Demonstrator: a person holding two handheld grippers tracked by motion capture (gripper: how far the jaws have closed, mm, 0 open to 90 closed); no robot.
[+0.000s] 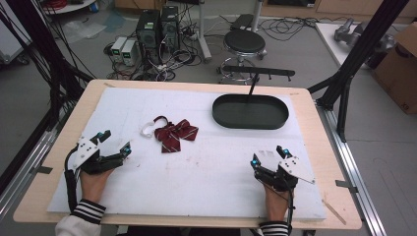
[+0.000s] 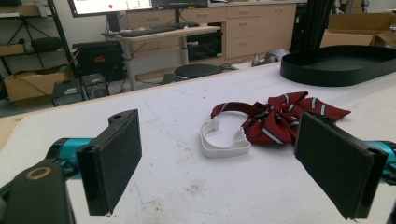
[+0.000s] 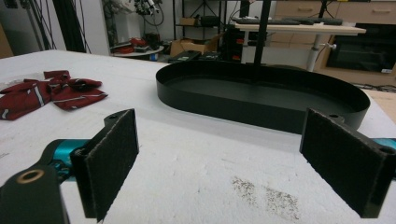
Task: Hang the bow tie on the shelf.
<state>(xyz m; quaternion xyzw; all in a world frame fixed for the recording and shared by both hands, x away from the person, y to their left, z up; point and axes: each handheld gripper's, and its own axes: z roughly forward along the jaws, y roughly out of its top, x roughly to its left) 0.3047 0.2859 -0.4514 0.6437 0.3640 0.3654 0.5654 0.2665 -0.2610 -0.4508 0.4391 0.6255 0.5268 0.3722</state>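
A white, slightly stained foam-like sheet is covering the wooden surface. Near its middle a dark red bow tie of soft woven fabric with thin pale stripes is lying flat and crumpled; a white elastic neck band is curling off its left side in an open loop. At the far right a shallow black oval tray with a smooth matte wall is sitting on the sheet, and a thin black post is rising from its far side.

The left gripper is resting at the near left of the surface, its fingers spread wide with nothing between them. In the left gripper view the flat rectangular pads are showing a coarse black felt-like face, and the bow tie is lying ahead of them, nearer the right finger, apart from both.

The right gripper is resting at the near right, its fingers likewise wide and holding nothing. In the right gripper view the tray is lying straight ahead beyond the fingers, and the bow tie is lying well off to the left.
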